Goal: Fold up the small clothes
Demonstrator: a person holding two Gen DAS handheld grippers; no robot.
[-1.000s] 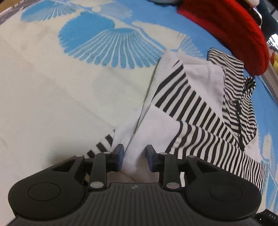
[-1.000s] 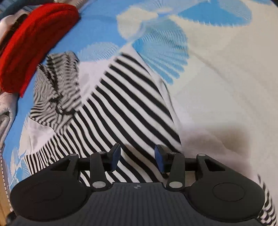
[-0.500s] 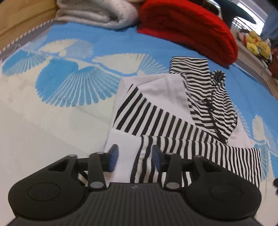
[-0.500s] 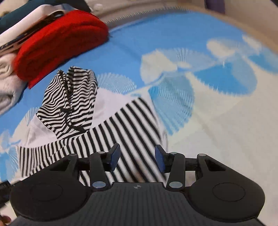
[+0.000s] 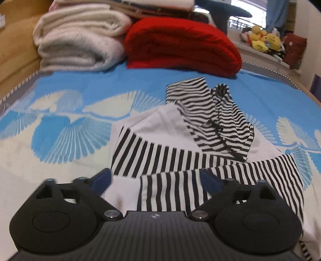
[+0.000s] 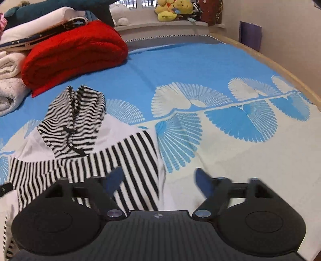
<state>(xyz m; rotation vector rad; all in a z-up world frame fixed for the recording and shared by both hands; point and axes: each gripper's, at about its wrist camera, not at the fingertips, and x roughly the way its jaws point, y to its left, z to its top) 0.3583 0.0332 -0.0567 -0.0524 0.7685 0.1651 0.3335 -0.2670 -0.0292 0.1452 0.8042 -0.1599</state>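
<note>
Hoodie (image 5: 160, 152) under both tools — unheld.

1. The left wrist camera sits just behind its own two black fingers with blue pads (image 5: 102, 178) and looks forward and downward along them, close above the blue and cream fan-patterned bedspread (image 5: 60, 140).
2. It faces the far end of the bed, where a folded red knitted blanket (image 5: 180, 44) and a rolled white fluffy blanket (image 5: 80, 44) lie.
3. The right wrist camera sits likewise behind its fingers (image 6: 115, 178), tilted down, near the bedspread (image 6: 240, 152).
4. It faces the same far end, seen from further right.
5. Both views share the black-and-white striped hooded garment (image 5: 160, 152) (image 6: 80, 140), the red blanket (image 6: 74, 54) and the yellow plush toys (image 5: 260, 40) (image 6: 172, 10).
</note>
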